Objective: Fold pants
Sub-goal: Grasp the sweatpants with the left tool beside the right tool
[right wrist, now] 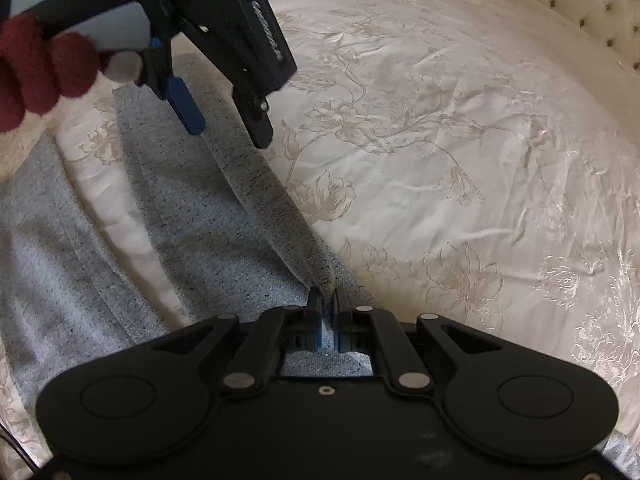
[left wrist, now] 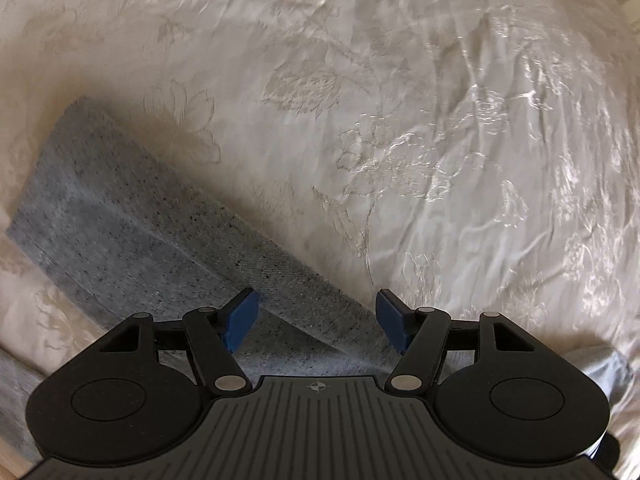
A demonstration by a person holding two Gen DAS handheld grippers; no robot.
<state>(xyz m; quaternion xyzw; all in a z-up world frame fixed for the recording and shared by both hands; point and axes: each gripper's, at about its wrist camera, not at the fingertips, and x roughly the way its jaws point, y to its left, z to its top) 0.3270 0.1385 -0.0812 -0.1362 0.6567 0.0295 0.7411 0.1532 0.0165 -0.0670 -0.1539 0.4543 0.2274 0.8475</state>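
Grey speckled pants (right wrist: 192,208) lie on a cream floral bedspread (right wrist: 440,140). One leg (left wrist: 132,220) stretches away to the upper left in the left wrist view. My left gripper (left wrist: 318,318) hovers open above that leg, pointing almost straight down, its blue pads (left wrist: 242,318) apart with nothing pinched. The right wrist view shows this left gripper (right wrist: 228,134) from the side, above the leg's edge, held by a hand in a dark red glove (right wrist: 44,72). My right gripper (right wrist: 329,300) is shut on a raised fold of the pants fabric near the leg's edge.
The bedspread spreads wide to the right and far side in both views. A tufted cream headboard (right wrist: 592,12) stands at the upper right. A second grey leg (right wrist: 44,248) lies at the left.
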